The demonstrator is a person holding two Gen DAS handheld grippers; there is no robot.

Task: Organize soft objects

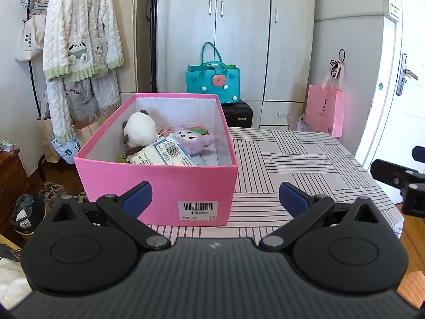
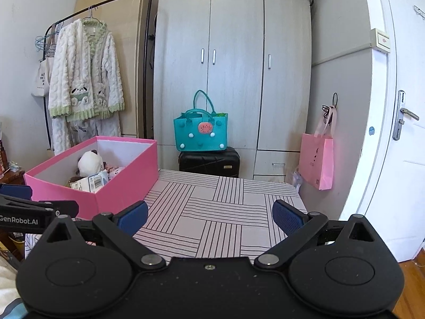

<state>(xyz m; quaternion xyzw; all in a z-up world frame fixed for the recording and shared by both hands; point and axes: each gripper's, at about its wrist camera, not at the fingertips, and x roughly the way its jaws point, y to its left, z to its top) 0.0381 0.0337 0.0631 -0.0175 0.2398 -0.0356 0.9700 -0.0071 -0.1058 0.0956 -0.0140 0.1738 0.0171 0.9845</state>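
Note:
A pink box [image 1: 159,183] stands on the striped table [image 1: 305,164]. Inside it lie a white and brown plush [image 1: 140,127], a purple plush [image 1: 194,139] and a white packet with a barcode [image 1: 164,155]. My left gripper [image 1: 215,199] is open and empty, just in front of the box's near wall. My right gripper [image 2: 209,216] is open and empty over the bare tablecloth, to the right of the box [image 2: 122,186]. The white plush [image 2: 90,162] and the packet [image 2: 90,182] also show in the right wrist view.
A grey wardrobe [image 2: 233,61] stands behind the table, with a teal bag [image 2: 200,130] on a black suitcase [image 2: 209,162]. A pink paper bag [image 2: 317,162] hangs at the right by a white door [image 2: 398,133]. A clothes rack with a white robe [image 2: 85,74] stands at the left.

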